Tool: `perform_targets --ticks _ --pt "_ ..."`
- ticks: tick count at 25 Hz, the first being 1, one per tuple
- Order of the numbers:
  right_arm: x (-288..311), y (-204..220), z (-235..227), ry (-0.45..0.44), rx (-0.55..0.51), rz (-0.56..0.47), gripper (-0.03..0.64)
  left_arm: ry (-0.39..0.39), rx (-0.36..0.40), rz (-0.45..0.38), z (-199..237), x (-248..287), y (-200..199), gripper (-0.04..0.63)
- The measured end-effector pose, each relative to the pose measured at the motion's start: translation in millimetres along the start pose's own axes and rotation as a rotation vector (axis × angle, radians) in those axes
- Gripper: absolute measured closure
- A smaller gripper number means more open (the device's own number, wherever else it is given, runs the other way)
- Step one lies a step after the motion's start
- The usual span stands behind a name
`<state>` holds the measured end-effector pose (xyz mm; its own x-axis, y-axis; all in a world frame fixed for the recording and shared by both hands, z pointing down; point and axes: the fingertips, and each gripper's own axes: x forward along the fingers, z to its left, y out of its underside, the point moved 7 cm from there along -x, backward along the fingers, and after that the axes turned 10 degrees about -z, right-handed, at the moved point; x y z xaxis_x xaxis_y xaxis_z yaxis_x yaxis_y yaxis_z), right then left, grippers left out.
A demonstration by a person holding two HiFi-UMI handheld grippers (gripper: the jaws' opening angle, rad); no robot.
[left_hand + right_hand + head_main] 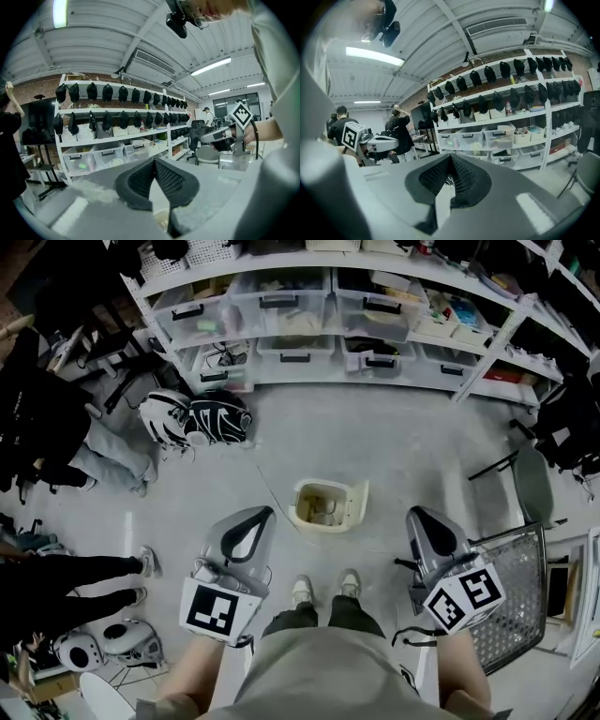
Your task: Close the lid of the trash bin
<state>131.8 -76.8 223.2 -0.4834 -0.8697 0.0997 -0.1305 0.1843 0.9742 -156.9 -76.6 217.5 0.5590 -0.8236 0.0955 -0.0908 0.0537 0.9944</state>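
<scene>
A small cream trash bin (316, 506) stands on the grey floor just ahead of my shoes, and there is rubbish inside it. Its lid (358, 503) is flipped open and stands up along the bin's right side. My left gripper (265, 513) hangs to the left of the bin, apart from it, and in the left gripper view (153, 160) its jaw tips meet with nothing held. My right gripper (414, 514) hangs to the right of the lid, also apart from it. In the right gripper view (450, 157) its jaws are shut and empty.
White shelving with clear plastic boxes (281, 310) runs along the back. A black-and-white bag (197, 418) lies at the left, near seated and standing people (56, 442). A wire basket (516, 587) and a chair (532, 486) stand at the right. My shoes (323, 589) are just behind the bin.
</scene>
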Motion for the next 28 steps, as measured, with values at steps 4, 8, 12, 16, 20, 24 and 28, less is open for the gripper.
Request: perform_targets --ticks 4,8,12,16,20,24,28 --pt "20.2 20.3 -43.7 0.017 0.028 0.056 0.614 0.001 -0.018 0.055 -0.7 33.2 18.8 0.594" --pt "46.1 59.0 -83.2 0.032 0.093 0.105 0.614 0.002 -0.011 0.132 3.5 67.0 59.8 0.592" --pt "72.3 111.8 -117.8 0.052 0.134 0.174 0.614 0.036 -0.026 0.191 8.0 99.4 109.4 0.594" --pt "90.4 182.7 -148.8 0.084 0.161 0.269 0.614 0.055 -0.066 0.295 4.3 121.4 167.5 0.594" --pt "103.2 254.2 -170.7 0.120 0.196 0.365 0.614 0.069 -0.087 0.348 2.8 138.3 218.6 0.594" --pt "108.4 317.7 -186.5 0.165 0.262 0.451 0.614 0.098 -0.158 0.405 -1.9 150.6 263.8 0.594" --pt "118.2 375.6 -196.3 0.187 0.338 0.520 0.614 0.105 -0.239 0.438 -2.3 165.7 317.1 0.592"
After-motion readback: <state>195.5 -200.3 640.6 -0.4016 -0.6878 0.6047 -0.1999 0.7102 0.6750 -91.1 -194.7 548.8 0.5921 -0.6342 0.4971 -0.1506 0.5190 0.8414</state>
